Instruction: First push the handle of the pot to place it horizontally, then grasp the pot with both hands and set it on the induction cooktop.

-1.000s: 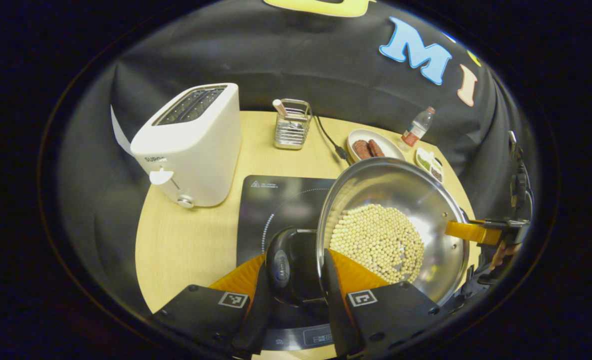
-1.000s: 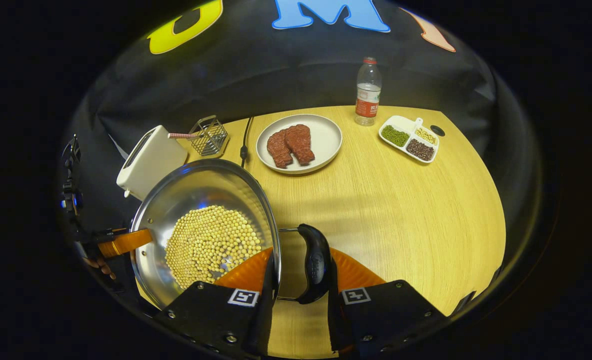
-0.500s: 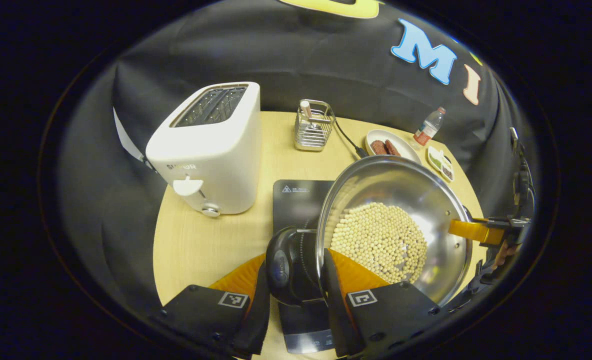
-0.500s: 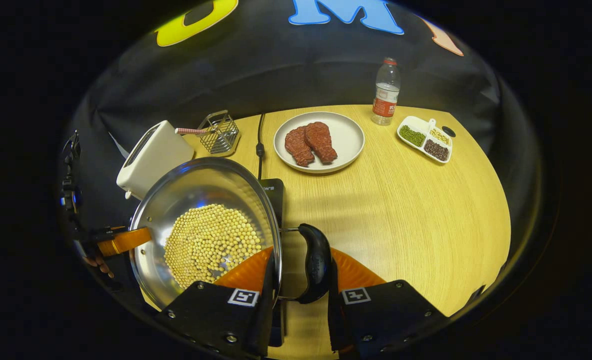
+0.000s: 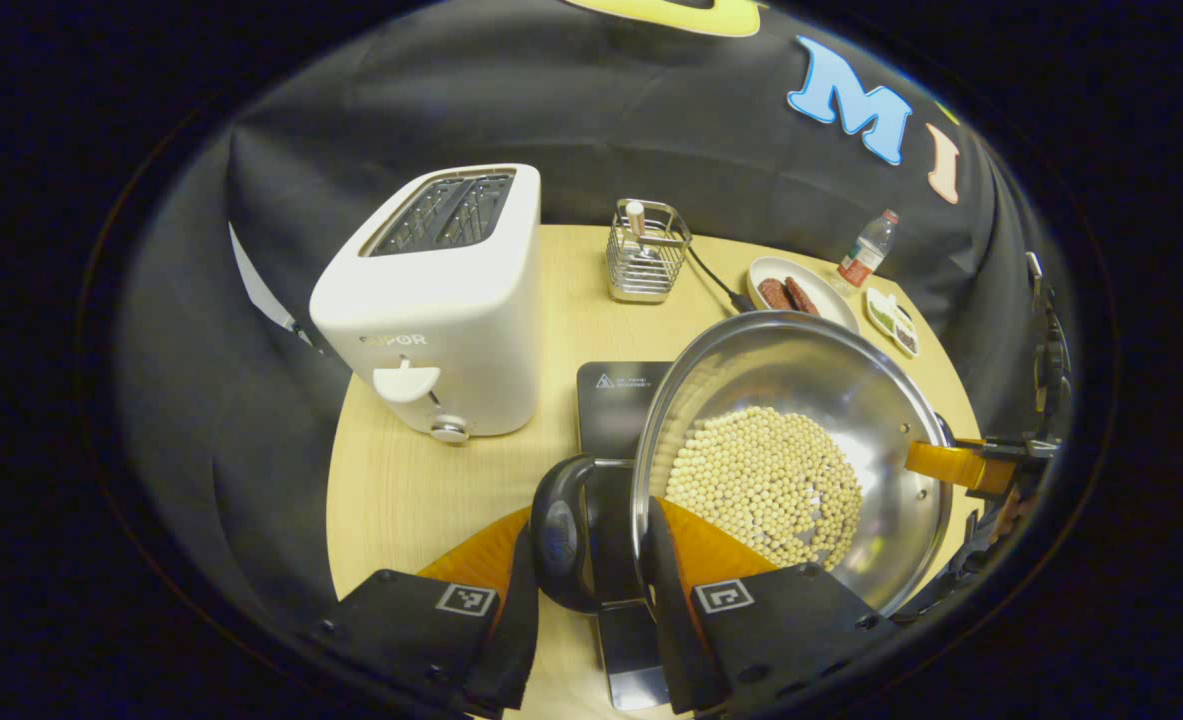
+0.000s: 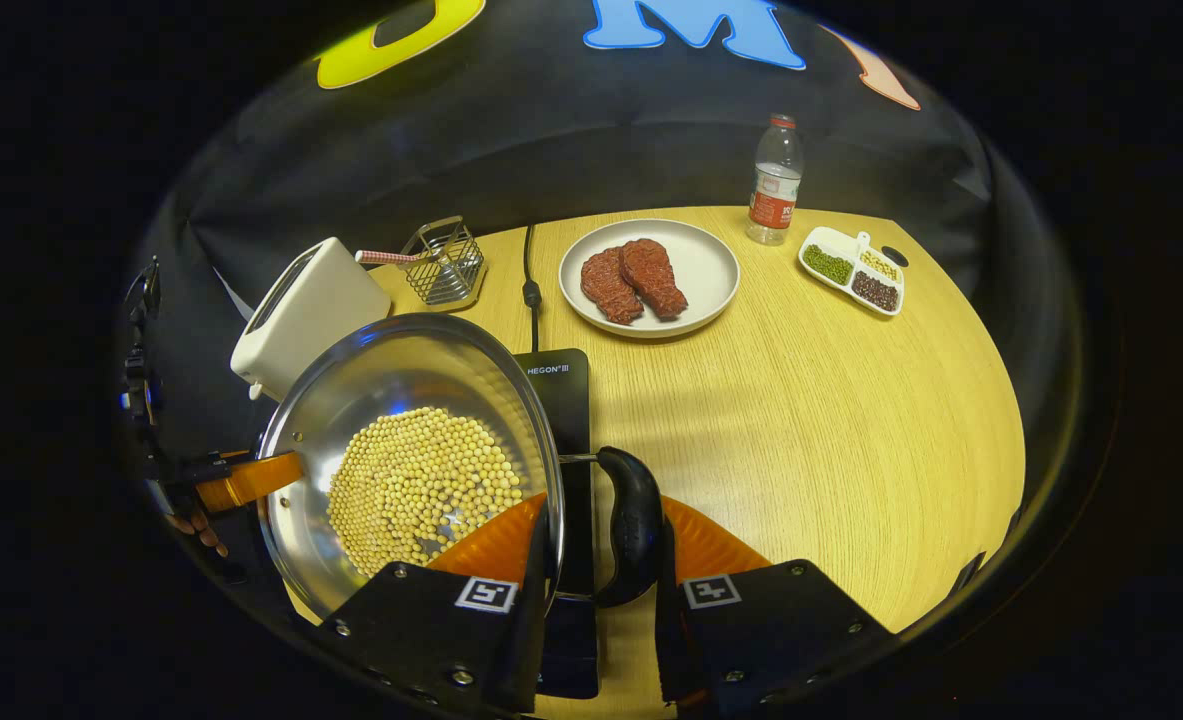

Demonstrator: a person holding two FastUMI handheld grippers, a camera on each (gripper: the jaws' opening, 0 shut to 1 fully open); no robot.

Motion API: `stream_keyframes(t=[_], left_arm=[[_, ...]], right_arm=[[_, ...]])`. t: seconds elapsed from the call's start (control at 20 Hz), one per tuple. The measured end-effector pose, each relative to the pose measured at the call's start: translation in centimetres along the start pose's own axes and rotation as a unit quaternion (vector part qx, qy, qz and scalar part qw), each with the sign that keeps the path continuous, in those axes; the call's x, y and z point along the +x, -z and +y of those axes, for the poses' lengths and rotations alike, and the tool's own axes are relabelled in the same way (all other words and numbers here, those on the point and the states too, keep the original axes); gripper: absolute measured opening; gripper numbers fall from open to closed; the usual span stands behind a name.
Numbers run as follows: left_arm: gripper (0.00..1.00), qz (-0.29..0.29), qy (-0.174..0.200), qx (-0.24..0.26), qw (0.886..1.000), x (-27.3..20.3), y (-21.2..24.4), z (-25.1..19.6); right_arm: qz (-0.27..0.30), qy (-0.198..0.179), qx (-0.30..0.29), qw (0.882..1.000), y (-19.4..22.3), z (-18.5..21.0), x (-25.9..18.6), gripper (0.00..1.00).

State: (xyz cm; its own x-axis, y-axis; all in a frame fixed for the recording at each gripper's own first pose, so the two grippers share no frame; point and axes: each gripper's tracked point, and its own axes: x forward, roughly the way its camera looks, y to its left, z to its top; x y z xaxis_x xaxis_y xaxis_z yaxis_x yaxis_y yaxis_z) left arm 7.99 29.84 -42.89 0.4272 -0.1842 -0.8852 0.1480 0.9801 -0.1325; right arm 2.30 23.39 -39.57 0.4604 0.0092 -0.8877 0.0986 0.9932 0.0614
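Gripping pot by both side handles: left gripper closed on one black handle, right gripper closed on other. Pot carried above induction cooktop, directly ahead of claws. Handle-levelling apparently done; set-down remained.

Beside the induction cooktop: one pot, one toaster, one wire rack, one plate carrying two meat pieces, one bottle, one three-compartment dish.
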Motion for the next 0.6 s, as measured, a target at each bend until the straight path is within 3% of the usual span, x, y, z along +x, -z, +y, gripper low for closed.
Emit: stream_keyframes(t=[0.15,0.4,0.5,0.6], left_arm=[[0.55,-0.005,0.001,-0.003,1.0,-0.1,0.0,0.0],[0.64,-0.024,-0.009,-0.019,0.999,-0.5,-0.6,0.4],[0.74,-0.039,-0.02,-0.042,0.998,-1.1,-1.1,0.9],[0.87,-0.06,-0.032,-0.057,0.996,-2.1,-1.6,1.2]], right_arm=[[-0.009,-0.004,0.005,1.0,0.0,0.0,0.3,0.46],[-0.029,-0.027,0.003,0.999,-0.5,0.3,0.8,0.5],[-0.029,-0.022,-0.012,0.999,-0.5,-0.4,0.5,0.59],[-0.041,-0.031,-0.011,0.999,-0.8,-0.6,-0.1,0.76]])
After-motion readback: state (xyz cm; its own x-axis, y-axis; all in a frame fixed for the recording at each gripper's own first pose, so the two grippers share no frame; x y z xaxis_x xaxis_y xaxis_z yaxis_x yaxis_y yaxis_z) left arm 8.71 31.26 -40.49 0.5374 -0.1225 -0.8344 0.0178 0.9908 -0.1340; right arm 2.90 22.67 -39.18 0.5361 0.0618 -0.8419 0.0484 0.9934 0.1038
